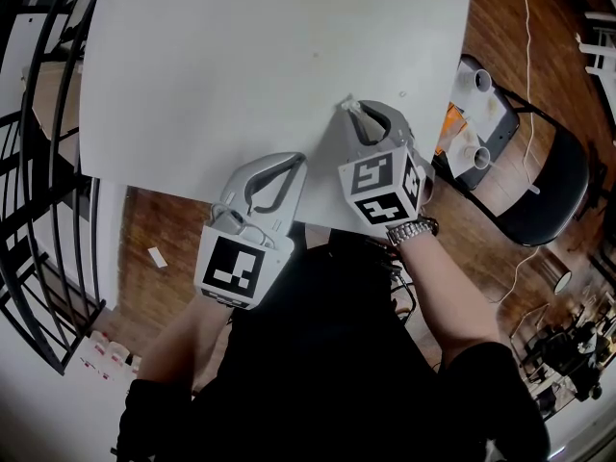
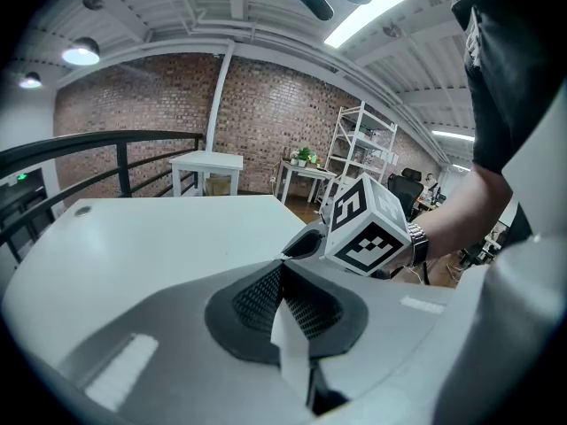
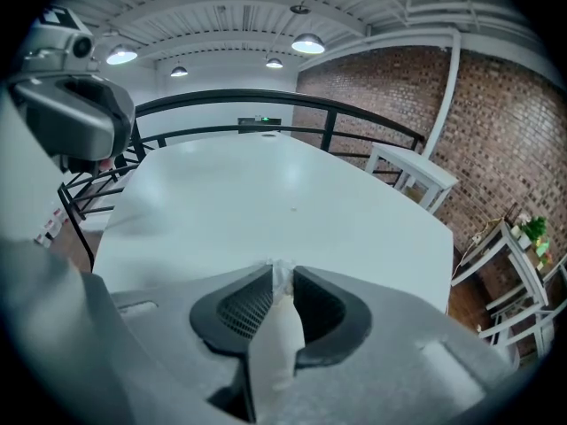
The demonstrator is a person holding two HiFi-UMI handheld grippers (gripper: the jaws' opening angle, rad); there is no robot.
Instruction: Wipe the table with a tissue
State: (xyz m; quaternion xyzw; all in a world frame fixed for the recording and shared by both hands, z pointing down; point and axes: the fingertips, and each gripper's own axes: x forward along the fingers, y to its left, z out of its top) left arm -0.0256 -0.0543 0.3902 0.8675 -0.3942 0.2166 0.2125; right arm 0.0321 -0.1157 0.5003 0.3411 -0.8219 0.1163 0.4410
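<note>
The white table (image 1: pixel 241 56) fills the upper head view, and no loose tissue lies on it. My right gripper (image 1: pixel 349 109) hovers over its near edge, shut, with a small crinkled white tissue scrap (image 3: pixel 282 273) sticking out past the pads. My left gripper (image 1: pixel 295 160) is just left of it at the table's front edge, also shut. A thin white strip (image 2: pixel 291 348) shows between its pads; I cannot tell what it is. The right gripper's marker cube (image 2: pixel 372 228) appears close beside the left jaws over the table (image 2: pixel 159 237).
A black folding chair (image 1: pixel 549 176) with white cups (image 1: pixel 479 80) and papers stands right of the table. Black railing (image 1: pixel 38 162) runs along the left. A white cable trails over the wooden floor (image 1: pixel 164 229). Another white table (image 2: pixel 205 162) and shelving (image 2: pixel 359 149) stand farther off.
</note>
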